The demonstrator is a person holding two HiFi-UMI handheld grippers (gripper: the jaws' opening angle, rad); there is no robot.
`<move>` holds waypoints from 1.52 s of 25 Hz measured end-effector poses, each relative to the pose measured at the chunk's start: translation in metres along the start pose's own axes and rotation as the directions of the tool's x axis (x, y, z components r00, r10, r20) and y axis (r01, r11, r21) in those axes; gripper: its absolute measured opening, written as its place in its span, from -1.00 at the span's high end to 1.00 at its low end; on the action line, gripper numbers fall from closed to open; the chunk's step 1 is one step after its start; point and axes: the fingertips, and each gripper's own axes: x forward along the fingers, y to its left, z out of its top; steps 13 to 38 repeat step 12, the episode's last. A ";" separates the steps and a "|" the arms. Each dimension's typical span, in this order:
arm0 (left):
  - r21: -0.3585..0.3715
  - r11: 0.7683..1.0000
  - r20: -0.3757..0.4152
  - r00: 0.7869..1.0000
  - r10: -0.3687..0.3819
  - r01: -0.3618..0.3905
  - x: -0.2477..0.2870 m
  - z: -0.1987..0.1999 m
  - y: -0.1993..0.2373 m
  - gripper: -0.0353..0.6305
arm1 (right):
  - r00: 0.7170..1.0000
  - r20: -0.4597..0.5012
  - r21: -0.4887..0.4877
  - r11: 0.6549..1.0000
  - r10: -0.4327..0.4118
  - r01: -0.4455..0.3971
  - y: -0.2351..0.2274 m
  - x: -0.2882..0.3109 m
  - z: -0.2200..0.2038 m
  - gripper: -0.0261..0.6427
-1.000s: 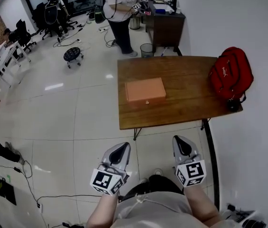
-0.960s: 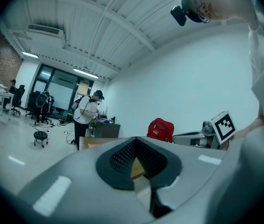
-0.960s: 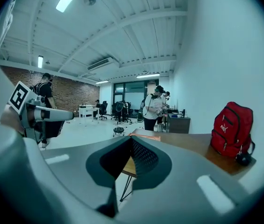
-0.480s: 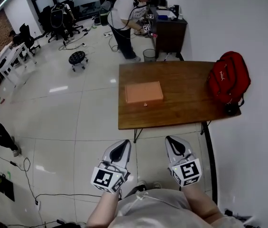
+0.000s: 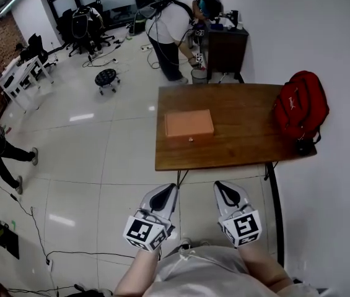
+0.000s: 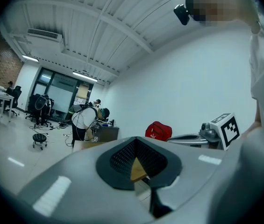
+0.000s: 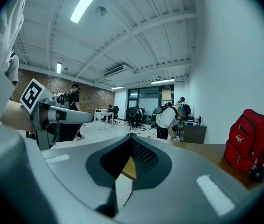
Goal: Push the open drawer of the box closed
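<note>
We are holding both grippers low over the floor (image 5: 100, 159), well short of the table's (image 5: 236, 148) near edge. The left gripper (image 5: 164, 195) is pointing ahead with its jaws pressed together and nothing between them. The right gripper (image 5: 225, 192) is doing the same, equally empty.

Ahead of us the box (image 5: 189, 122) is lying on the left half of the table, near the left edge and well apart from both tools. Its long axis is running side to side, parallel to the near edge. It is sitting roughly between the two grippers' lines, a shade nearer the left one, so we are judging that either could reach it and the left has the shorter path.

The drawer (image 5: 179, 137) is facing us on the box's near long side, with a small knob (image 5: 191, 139) at its middle. The closing push would therefore be going straight away from us, toward the table's far edge. How far the drawer is standing out we cannot tell from here, nor whether anything is lying in it.

A red backpack (image 5: 300, 106) is resting at the table's right edge, well clear of the box. Beyond the far edge a waste bin (image 5: 197, 75) is standing, its contents hidden, and a person (image 5: 173, 23) is bending at a dark desk (image 5: 227, 45).
</note>
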 end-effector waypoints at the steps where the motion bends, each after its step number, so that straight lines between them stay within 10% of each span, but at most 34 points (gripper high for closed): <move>1: -0.002 1.000 0.001 1.000 0.002 -0.002 0.001 -0.001 0.000 0.88 | 1.000 0.004 0.003 1.000 -0.002 0.002 -0.002 -0.001 0.000 0.90; 38: -0.021 1.000 -0.013 1.000 -0.002 0.002 0.004 -0.008 -0.001 0.88 | 1.000 0.005 0.014 1.000 -0.009 0.009 -0.007 0.000 -0.002 0.90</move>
